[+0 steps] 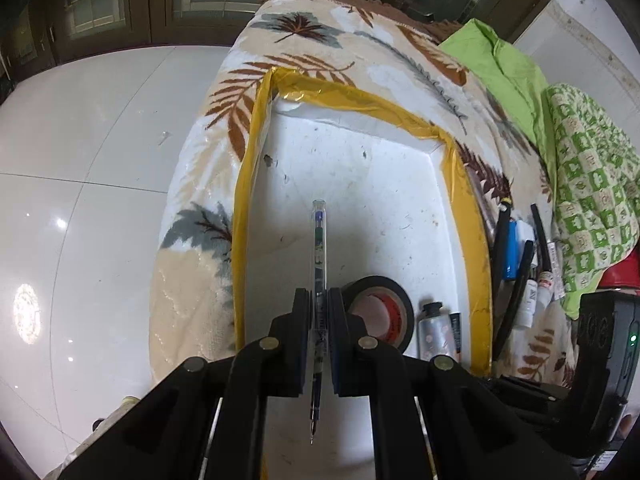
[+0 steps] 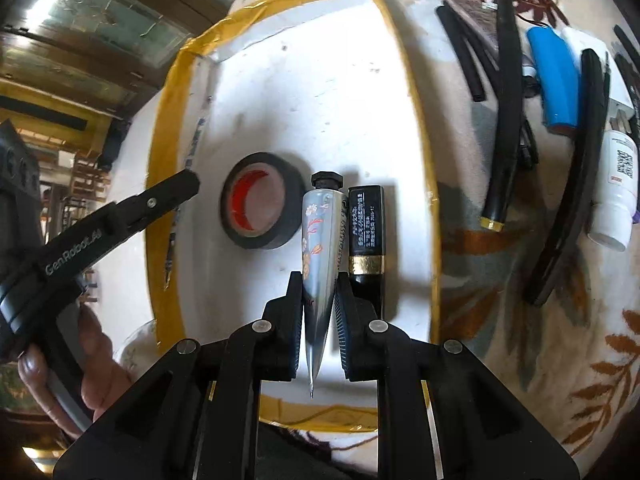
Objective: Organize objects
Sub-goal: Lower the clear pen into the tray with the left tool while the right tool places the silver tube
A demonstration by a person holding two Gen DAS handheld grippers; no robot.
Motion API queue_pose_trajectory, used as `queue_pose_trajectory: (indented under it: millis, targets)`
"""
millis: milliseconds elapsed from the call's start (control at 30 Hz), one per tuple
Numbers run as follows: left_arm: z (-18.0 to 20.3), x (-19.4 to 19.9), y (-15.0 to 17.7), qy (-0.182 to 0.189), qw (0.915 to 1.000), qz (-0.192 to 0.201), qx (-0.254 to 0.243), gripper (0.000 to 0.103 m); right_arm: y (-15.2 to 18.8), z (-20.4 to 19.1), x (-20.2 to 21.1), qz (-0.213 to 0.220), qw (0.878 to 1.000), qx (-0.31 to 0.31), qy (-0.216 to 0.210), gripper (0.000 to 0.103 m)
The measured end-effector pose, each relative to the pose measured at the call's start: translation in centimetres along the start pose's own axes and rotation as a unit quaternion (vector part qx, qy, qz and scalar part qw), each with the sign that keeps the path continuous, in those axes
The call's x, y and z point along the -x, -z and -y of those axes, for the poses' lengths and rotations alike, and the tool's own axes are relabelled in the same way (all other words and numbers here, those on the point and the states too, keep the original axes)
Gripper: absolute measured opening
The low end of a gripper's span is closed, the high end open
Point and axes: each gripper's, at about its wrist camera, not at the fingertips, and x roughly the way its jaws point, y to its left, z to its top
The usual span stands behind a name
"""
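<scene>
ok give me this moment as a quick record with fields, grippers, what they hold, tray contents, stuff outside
left gripper: shut on pen
right gripper: shut on floral tube
tray: white, yellow-taped rim, on leaf-print blanket
in tray: black tape roll; black gold-banded tube
outside tray: blue cylinder, white bottle, black tubing

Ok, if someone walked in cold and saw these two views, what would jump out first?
Probably the white tray with its yellow taped rim on the leaf-patterned blanket. Over it, the left gripper clamps a pen and the right gripper a floral tube, beside a black tape roll.
</scene>
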Motion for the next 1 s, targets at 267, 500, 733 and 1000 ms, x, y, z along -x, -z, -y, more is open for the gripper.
queue_pose_trajectory:
  millis: [267, 500, 733, 1000]
  targets:
    - [0.0, -0.7, -0.1, -0.006, 0.9999, -0.009, -0.004, 0.008, 0.2, -0.2, -0.1, 0.001, 1.0, 0.008, -0.017, 0.015]
    - [0.1, -0.6, 0.1, -0.003, 1.0, -0.005, -0.001, 0.008, 0.2, 0.0, -0.2, 0.002, 1.0, 0.006, -0.022, 0.015]
    - [-0.3, -0.4, 0.2, 0.016, 0.9997, -0.015, 0.013, 0.009, 1.2, -0.6, 1.9, 0.036, 0.998, 0.051, 0.013, 0.018]
    - [1.3, 2.1, 1.3, 0.018, 0.9992, 0.034, -0.003, 0.009, 4.1, -3.3, 8.5, 0.146, 0.976, 0.149, 0.064, 0.054]
